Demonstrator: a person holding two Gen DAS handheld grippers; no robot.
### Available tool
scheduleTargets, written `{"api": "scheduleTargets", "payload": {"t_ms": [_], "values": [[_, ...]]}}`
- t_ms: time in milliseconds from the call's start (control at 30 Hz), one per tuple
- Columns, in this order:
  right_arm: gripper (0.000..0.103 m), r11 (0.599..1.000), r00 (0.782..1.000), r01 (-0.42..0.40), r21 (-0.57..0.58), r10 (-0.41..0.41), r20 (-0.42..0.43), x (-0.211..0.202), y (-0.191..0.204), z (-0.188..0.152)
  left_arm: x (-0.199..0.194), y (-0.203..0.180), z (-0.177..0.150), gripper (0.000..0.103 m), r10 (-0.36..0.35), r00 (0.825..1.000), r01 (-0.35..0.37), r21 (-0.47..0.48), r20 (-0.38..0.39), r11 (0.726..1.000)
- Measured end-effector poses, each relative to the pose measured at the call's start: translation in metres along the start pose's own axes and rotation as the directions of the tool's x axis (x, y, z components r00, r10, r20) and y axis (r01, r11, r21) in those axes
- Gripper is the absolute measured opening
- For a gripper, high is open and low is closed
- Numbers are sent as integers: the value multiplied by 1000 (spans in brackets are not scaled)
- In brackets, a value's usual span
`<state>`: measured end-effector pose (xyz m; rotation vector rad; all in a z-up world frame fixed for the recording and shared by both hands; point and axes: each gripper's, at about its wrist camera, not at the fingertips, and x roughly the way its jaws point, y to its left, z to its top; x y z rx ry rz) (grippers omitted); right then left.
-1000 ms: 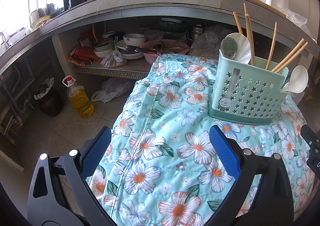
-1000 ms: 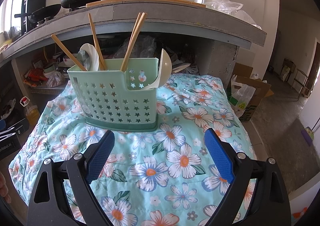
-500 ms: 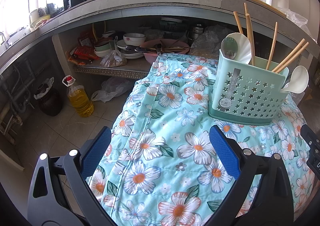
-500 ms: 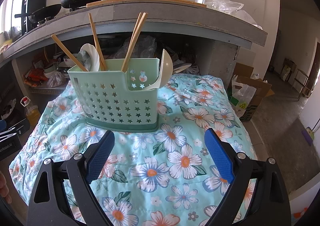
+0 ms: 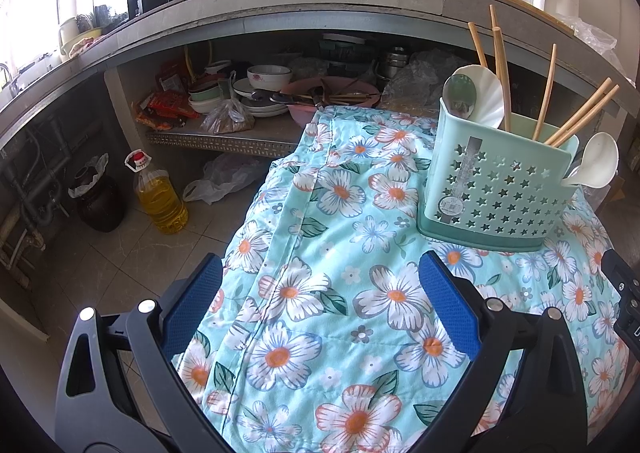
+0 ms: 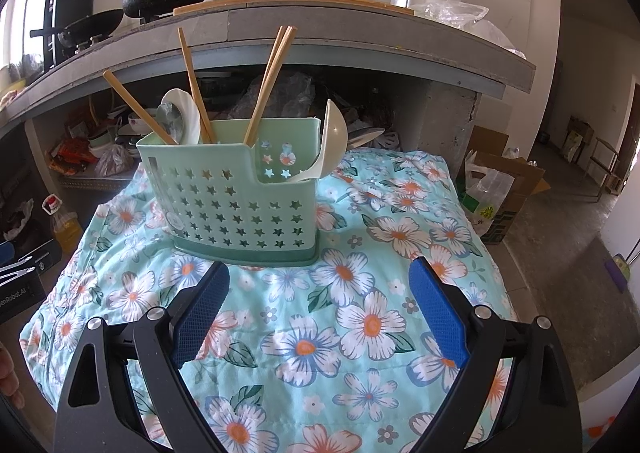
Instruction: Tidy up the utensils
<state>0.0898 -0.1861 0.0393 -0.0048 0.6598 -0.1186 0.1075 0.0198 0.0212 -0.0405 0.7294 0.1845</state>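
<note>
A mint-green utensil caddy (image 6: 244, 205) with star cut-outs stands upright on a floral-clothed table (image 6: 360, 293), at upper centre-left of the right wrist view and at the right edge of the left wrist view (image 5: 496, 189). Wooden chopsticks (image 6: 268, 85) lean out of its top beside a white spoon (image 6: 184, 113), while a second white spoon (image 6: 332, 137) juts over the lower corner at the caddy's right. The left gripper (image 5: 320, 313) hangs spread wide and empty over the cloth at lower frame; the right gripper (image 6: 320, 313) is likewise spread wide, holding nothing, just in front of the caddy. A cooking-oil bottle (image 5: 160, 197) stands on the floor at left.
</note>
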Motion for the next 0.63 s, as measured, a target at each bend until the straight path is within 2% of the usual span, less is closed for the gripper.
{"api": "scheduleTargets", "payload": {"t_ms": [633], "values": [[89, 1000, 1000, -5, 5, 5, -3, 1, 1, 0, 0, -2, -4, 95, -13, 1000, 13, 11, -16, 1000]]}}
